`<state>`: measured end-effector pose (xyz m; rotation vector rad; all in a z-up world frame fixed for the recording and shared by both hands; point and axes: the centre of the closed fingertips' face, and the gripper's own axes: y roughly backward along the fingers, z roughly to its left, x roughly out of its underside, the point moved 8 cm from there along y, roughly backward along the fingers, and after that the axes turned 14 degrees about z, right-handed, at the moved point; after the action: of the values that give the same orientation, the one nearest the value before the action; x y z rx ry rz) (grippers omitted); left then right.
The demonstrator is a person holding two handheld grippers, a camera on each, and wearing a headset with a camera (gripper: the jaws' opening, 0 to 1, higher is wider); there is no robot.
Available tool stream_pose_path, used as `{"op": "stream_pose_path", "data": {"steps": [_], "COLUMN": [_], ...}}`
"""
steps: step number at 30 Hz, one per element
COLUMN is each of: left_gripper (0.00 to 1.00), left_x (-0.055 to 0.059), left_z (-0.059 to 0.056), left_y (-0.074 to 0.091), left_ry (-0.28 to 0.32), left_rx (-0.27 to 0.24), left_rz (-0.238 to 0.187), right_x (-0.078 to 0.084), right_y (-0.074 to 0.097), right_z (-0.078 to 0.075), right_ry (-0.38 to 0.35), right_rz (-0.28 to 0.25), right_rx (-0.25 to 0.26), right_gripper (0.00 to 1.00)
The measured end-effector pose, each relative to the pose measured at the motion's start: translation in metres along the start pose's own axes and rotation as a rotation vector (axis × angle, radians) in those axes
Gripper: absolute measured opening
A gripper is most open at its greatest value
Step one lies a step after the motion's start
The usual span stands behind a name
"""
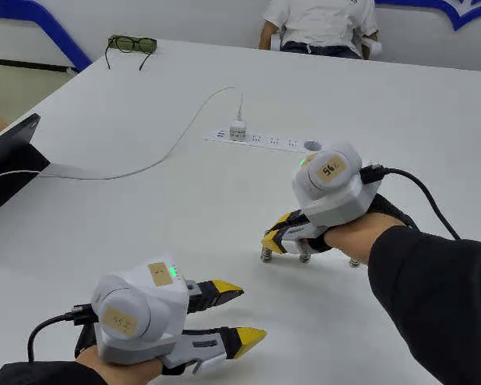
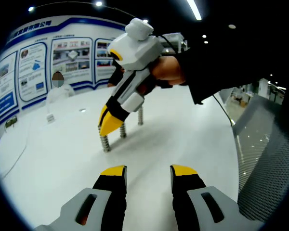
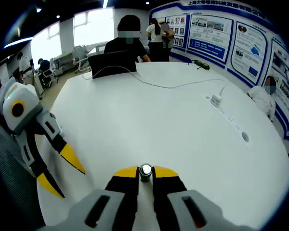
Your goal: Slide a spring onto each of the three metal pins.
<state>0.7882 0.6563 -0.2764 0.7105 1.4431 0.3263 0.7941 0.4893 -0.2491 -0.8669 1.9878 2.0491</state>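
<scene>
Tabletop (image 1: 184,208): white. Left gripper (image 1: 242,313), right gripper (image 1: 271,241): grey, black, yellow. Springs (image 1: 266,255): silver. Glasses (image 1: 131,43): dark green. Sleeve (image 1: 433,289): black.

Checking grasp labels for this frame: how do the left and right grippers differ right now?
Jaws: the left gripper has its jaws apart with nothing between them; the right gripper is closed on a metal pin at its top.
Place: the left gripper sits back from the three pins; the right gripper is at them.
Pose: left points roughly level across the table; right tilts down.
Shared: white bodies, yellow-tipped black jaws.
</scene>
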Motion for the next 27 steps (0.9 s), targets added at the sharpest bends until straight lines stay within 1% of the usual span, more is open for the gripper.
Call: {"op": "stream_pose_path", "data": {"steps": [6, 8, 15, 27], "left_gripper": [0.37, 0.37, 0.37, 0.37], "left_x": [-0.0001, -0.0003, 0.0000, -0.0018], "left_z": [0.0006, 0.0005, 0.0009, 0.0011], "left_y": [-0.0004, -0.0007, -0.0004, -0.0006], "left_ry": [0.002, 0.003, 0.005, 0.001], "left_rx": [0.001, 0.002, 0.001, 0.001], "left_rz": [-0.003, -0.004, -0.004, -0.008], "right_x": [0.0029, 0.0024, 0.0040, 0.0048], "right_y": [-0.0046, -0.0052, -0.0072, 0.0016], "right_z": [0.0005, 0.0002, 0.0008, 0.0003], "right_ry": [-0.003, -0.006, -0.009, -0.017], "right_rz": [0.015, 0.011, 0.022, -0.001], "right_rx": [0.004, 0.005, 0.006, 0.020], "right_gripper": [0.12, 0.12, 0.12, 0.15]}}
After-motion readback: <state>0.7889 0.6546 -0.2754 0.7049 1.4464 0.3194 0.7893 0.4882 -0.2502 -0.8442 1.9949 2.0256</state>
